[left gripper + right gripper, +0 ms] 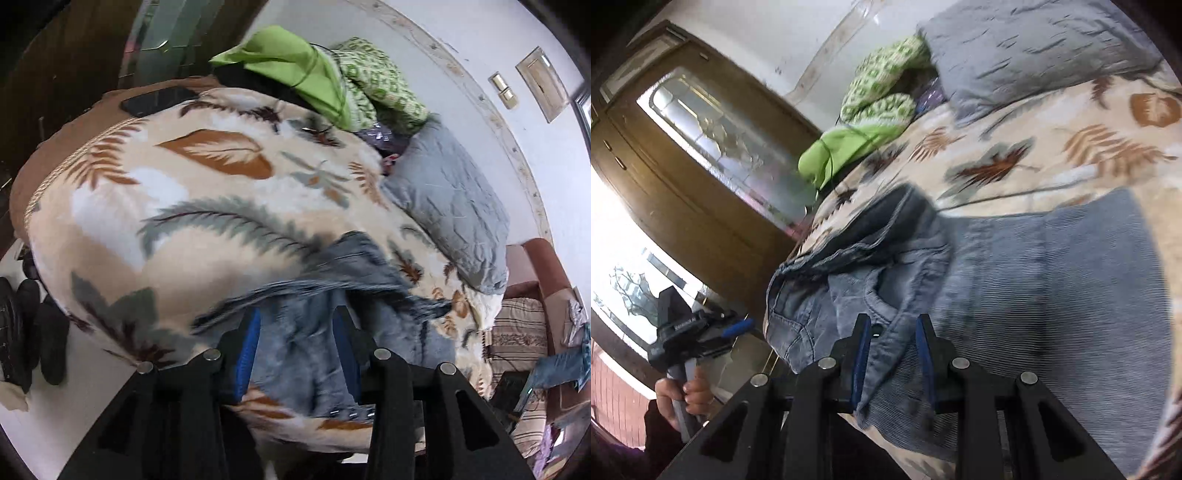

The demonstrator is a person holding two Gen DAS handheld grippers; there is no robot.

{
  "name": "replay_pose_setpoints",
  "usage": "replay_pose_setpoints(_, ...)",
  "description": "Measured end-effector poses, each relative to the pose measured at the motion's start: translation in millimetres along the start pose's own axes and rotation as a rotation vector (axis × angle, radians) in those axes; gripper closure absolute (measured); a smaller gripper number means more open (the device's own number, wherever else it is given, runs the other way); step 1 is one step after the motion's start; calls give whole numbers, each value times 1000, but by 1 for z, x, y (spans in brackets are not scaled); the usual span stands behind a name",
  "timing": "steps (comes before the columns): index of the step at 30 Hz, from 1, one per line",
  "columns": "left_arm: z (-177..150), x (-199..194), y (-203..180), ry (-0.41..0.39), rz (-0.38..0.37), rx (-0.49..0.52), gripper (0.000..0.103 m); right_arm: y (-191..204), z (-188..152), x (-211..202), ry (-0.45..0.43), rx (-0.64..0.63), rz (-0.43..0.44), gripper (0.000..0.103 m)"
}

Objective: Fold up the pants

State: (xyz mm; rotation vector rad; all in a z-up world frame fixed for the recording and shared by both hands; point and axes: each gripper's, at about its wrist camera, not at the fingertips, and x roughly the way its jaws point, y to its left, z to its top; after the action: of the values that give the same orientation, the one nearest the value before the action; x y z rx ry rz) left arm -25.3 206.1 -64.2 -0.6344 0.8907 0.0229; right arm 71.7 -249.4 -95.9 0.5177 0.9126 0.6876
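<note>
Blue-grey denim pants lie on a leaf-patterned blanket on the bed, waist end bunched at the left. My right gripper has its blue-padded fingers open around the waistband near a pocket. In the left wrist view the pants are a blurred crumpled heap at the blanket's near edge, and my left gripper stands open with denim between its fingers. The left gripper also shows in the right wrist view, held in a hand off the bed's left side.
A grey pillow and green cloths lie at the bed's far end by the white wall. A wooden glass-front cabinet stands beside the bed. Dark shoes sit on the floor. A brown couch with clutter is at right.
</note>
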Motion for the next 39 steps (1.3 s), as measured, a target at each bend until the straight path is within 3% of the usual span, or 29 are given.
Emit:
replay_pose_setpoints(2, -2, -2, 6, -7, 11, 14, 62, 8, 5, 9, -12, -30, -48, 74)
replay_pose_setpoints(4, -4, -5, 15, -9, 5, 30, 60, 19, 14, 13, -52, -102, -143, 56)
replay_pose_setpoints(5, -4, -5, 20, -3, 0, 39, 60, 23, 17, 13, -70, -141, -182, 34)
replay_pose_setpoints(6, -6, -4, 24, 10, -8, 61, 57, 28, 21, 13, -93, -191, -233, 26)
replay_pose_setpoints(9, -11, 2, 29, 27, -17, 112, 53, 40, 33, 17, -142, -359, -353, 26)
replay_pose_setpoints(13, -15, 15, 29, 78, -41, 156, 51, 29, 53, 51, -21, -486, -419, 26)
replay_pose_setpoints(20, -8, 30, 29, 93, -68, 168, 44, 19, 81, 78, 43, -544, -309, 28)
replay_pose_setpoints(22, -4, 35, 29, 88, -66, 168, 44, 25, 84, 89, 78, -548, -272, 47)
replay_pose_setpoints(23, -3, 37, 30, 88, -70, 161, 44, 33, 84, 93, 94, -561, -239, 75)
replay_pose_setpoints(24, -2, 39, 32, 88, -78, 149, 44, 42, 82, 94, 100, -575, -234, 85)
replay_pose_setpoints(26, 0, 41, 36, 84, -92, 128, 44, 66, 74, 95, 113, -608, -203, 91)
replay_pose_setpoints(30, 4, 40, 44, 51, -100, 109, 45, 119, 57, 87, 86, -637, -97, 93)
replay_pose_setpoints(33, 8, 39, 52, 32, -117, 84, 58, 163, 43, 83, 68, -672, -7, 94)
replay_pose_setpoints(39, 10, 31, 86, 18, -185, -58, 59, 247, -2, 88, 113, -728, 239, 94)
